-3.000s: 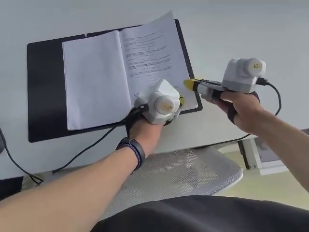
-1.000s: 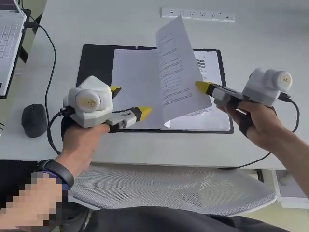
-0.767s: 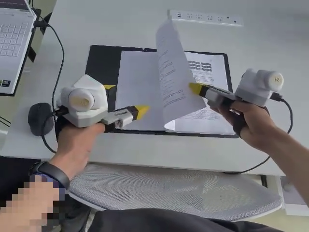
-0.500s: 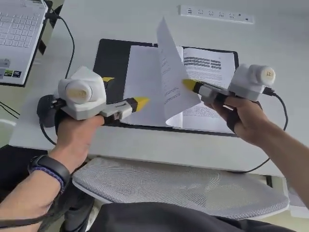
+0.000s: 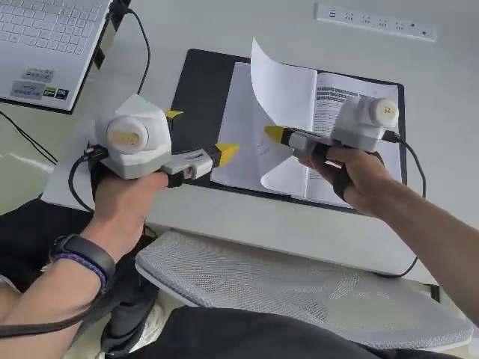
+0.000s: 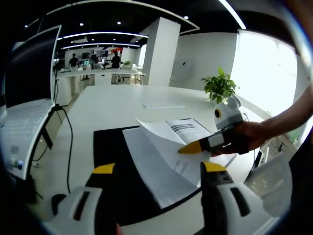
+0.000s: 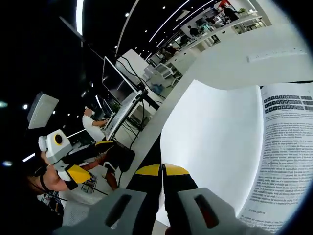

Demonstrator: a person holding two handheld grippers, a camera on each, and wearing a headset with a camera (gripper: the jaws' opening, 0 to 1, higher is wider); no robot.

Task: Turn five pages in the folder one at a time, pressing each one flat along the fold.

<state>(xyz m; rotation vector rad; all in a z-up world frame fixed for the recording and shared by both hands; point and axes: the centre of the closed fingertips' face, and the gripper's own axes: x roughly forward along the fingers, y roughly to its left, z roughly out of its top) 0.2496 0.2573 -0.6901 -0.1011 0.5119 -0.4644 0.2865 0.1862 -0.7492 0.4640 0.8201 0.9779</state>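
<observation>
Folder (image 5: 196, 82): lies open and flat on the white desk (image 5: 224, 22) in front of the person; its black cover shows to the left of the paper.
Page (image 5: 283, 90): one sheet is lifted off the right-hand side and stands curved above the fold. A printed sheet lies flat beneath it on the right.
Right gripper (image 5: 273, 133): the jaws are closed together on the free edge of the page (the yellow tips meet in the right gripper view). It is held over the middle of the folder.
Left gripper (image 5: 200, 133): the jaws are spread wide with nothing between them. It is held in the air by the folder's near left part, touching nothing.
Laptop (image 5: 45, 37): stands open on the desk at the far left, well apart from the folder.
Power strip (image 5: 374, 21): lies on the desk beyond the folder.
</observation>
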